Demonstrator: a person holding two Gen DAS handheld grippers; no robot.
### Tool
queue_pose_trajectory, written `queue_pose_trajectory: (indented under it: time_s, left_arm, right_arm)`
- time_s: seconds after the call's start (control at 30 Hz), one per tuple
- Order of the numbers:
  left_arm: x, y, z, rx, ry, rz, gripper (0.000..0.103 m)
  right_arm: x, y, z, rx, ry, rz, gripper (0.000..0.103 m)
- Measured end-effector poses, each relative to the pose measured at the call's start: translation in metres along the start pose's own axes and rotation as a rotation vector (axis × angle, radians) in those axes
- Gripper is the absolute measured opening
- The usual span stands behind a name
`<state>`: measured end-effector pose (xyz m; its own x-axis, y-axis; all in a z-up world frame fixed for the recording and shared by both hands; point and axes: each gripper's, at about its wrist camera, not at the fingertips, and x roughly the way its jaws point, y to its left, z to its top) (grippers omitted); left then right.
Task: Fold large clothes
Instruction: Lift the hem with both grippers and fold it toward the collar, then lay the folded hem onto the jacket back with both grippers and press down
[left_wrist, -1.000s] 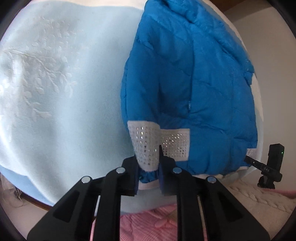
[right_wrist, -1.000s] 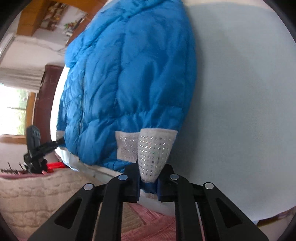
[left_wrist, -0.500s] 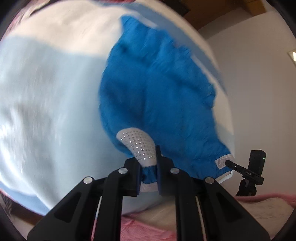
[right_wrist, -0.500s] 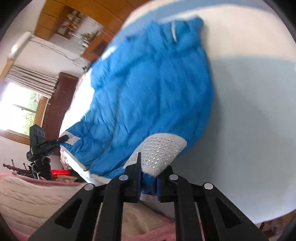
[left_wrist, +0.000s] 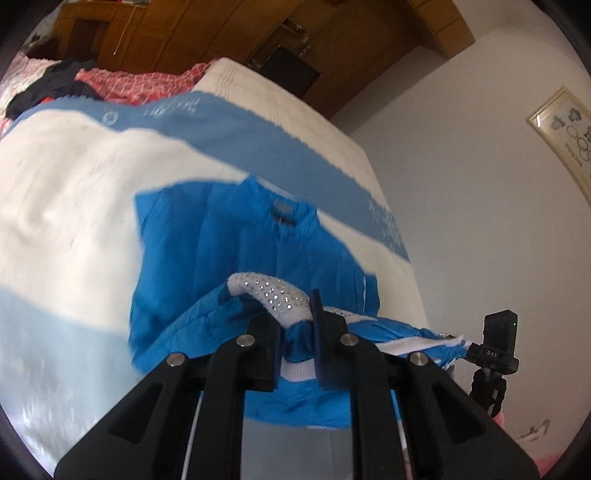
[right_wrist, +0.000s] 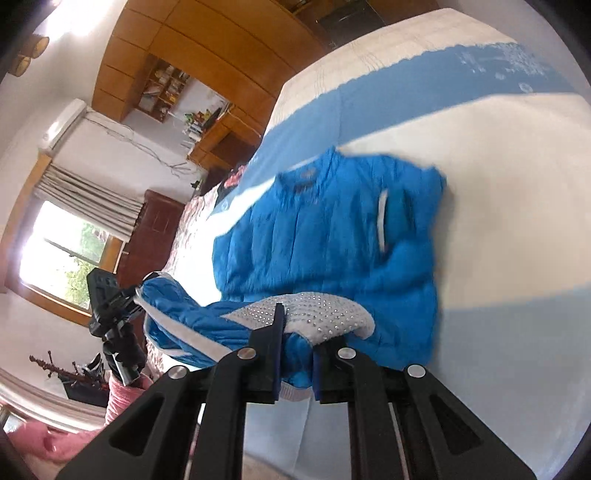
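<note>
Gripping the blue jacket (left_wrist: 229, 236) by its studded white hem corners, I keep my left gripper (left_wrist: 295, 325) and right gripper (right_wrist: 297, 328) clenched, lifting the bottom edge to fold it over the body ahead on the bed (left_wrist: 66, 177).

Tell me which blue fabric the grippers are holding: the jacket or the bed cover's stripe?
The bright blue quilted jacket, gripped at its white studded hem. The paler blue stripe lies flat on the bed beyond it, untouched.

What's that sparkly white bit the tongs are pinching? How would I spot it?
Start at the bed with the blue-and-white blanket, then find the bright blue puffy jacket on it. At its lifted bottom edge is a white studded band, the only glittering patch on plain blue fabric.
</note>
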<state>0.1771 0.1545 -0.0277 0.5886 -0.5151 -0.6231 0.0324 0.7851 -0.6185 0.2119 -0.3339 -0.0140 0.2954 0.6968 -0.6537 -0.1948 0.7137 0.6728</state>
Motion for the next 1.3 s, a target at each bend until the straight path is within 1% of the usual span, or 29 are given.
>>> queue_pose_trajectory:
  time_s: [0.07, 0.1, 0.2, 0.27, 0.33, 0.5, 0.6, 0.7, 0.8, 0.97, 1.07, 1.13, 1.17, 1.2, 1.23, 1.27, 1.3]
  left_arm:
    - [0.016, -0.003, 0.019, 0.013, -0.012, 0.017, 0.011]
    - [0.025, -0.004, 0.026, 0.014, -0.013, 0.021, 0.011]
    - [0.047, -0.002, 0.051, -0.008, -0.017, 0.027, 0.011]
    - [0.065, 0.006, 0.072, -0.037, -0.017, 0.04, 0.011]
    - [0.082, 0.015, 0.084, -0.059, -0.01, 0.059, 0.011]
    - [0.12, 0.042, 0.107, -0.112, 0.015, 0.123, 0.012]
    - [0.148, 0.063, 0.117, -0.149, 0.049, 0.158, 0.012]
    - [0.178, 0.079, 0.121, -0.165, 0.091, 0.204, 0.012]
    - [0.194, 0.09, 0.123, -0.178, 0.118, 0.223, 0.012]
    - [0.209, 0.103, 0.127, -0.207, 0.15, 0.226, 0.015]
    - [0.205, 0.104, 0.128, -0.23, 0.164, 0.205, 0.016]
    - [0.194, 0.101, 0.128, -0.237, 0.165, 0.172, 0.02]
    - [0.189, 0.099, 0.128, -0.234, 0.167, 0.159, 0.026]
    - [0.181, 0.096, 0.127, -0.228, 0.166, 0.144, 0.038]
    - [0.169, 0.091, 0.126, -0.213, 0.153, 0.137, 0.048]
    - [0.16, 0.087, 0.124, -0.197, 0.139, 0.139, 0.061]
    - [0.151, 0.083, 0.123, -0.175, 0.126, 0.143, 0.062]
  right_arm:
    - [0.01, -0.003, 0.026, 0.009, -0.009, 0.005, 0.011]
    - [0.013, -0.004, 0.032, 0.012, -0.012, 0.007, 0.011]
    - [0.029, -0.011, 0.068, 0.022, -0.016, 0.009, 0.011]
    - [0.037, -0.015, 0.085, 0.027, -0.013, 0.007, 0.011]
    - [0.05, -0.021, 0.106, 0.036, -0.006, -0.003, 0.011]
    - [0.085, -0.047, 0.141, 0.075, 0.026, -0.03, 0.011]
    - [0.111, -0.066, 0.154, 0.111, 0.063, -0.05, 0.011]
    - [0.13, -0.079, 0.163, 0.137, 0.082, -0.062, 0.011]
    - [0.142, -0.091, 0.168, 0.166, 0.093, -0.064, 0.012]
    - [0.152, -0.107, 0.169, 0.204, 0.114, -0.066, 0.013]
    - [0.147, -0.106, 0.167, 0.198, 0.119, -0.044, 0.019]
    - [0.138, -0.103, 0.167, 0.184, 0.115, -0.027, 0.026]
    - [0.132, -0.1, 0.164, 0.178, 0.111, -0.021, 0.034]
    - [0.127, -0.098, 0.162, 0.171, 0.102, -0.02, 0.054]
    - [0.119, -0.094, 0.16, 0.153, 0.079, -0.033, 0.065]
    - [0.109, -0.089, 0.156, 0.119, 0.047, -0.055, 0.073]
    - [0.103, -0.086, 0.155, 0.095, 0.032, -0.064, 0.073]
